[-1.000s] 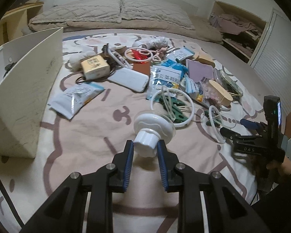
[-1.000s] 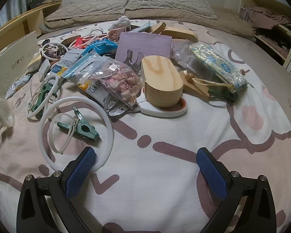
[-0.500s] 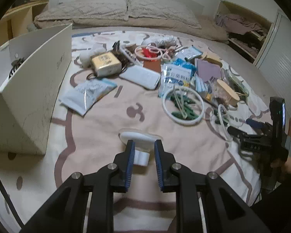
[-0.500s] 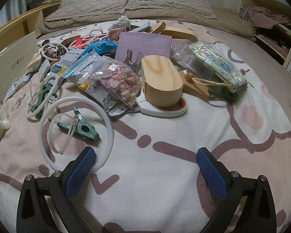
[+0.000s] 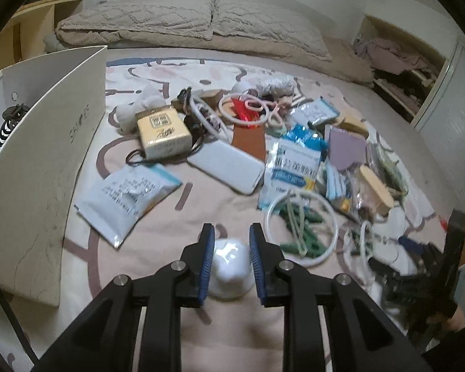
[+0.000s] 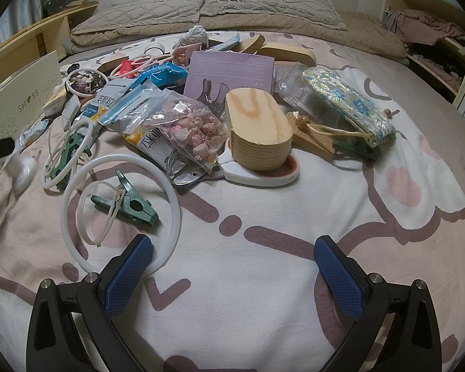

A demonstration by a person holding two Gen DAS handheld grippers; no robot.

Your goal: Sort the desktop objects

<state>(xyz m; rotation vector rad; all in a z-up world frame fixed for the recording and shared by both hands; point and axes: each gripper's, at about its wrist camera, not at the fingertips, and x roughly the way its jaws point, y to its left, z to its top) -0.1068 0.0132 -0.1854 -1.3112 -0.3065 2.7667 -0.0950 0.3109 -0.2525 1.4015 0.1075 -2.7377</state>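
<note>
Clutter everywhere on the bed (image 6: 263, 279), spread over the patterned sheet. The left hand-held gripper (image 5: 231, 263) is clamped on a small white plastic piece (image 5: 231, 266), blue pads (image 5: 206, 263) pressing it from both sides, close to the near edge of the bed. From that grip, a white printed pouch (image 5: 127, 195) lies at ten o'clock, a white power bank (image 5: 226, 167) at twelve, and a white ring (image 5: 300, 226) with green clips inside sits at two. The open white box (image 5: 43, 155) stands at nine o'clock, a black hair claw (image 5: 11, 121) inside it. Over on the other side, the right hand-held gripper (image 6: 232, 266) hangs with its fingers spread wide, nothing between them. A larger white ring (image 6: 121, 210) circling a green clip (image 6: 130, 207) lies at ten o'clock from it, the stack of wooden ovals (image 6: 257, 133) at twelve.
</note>
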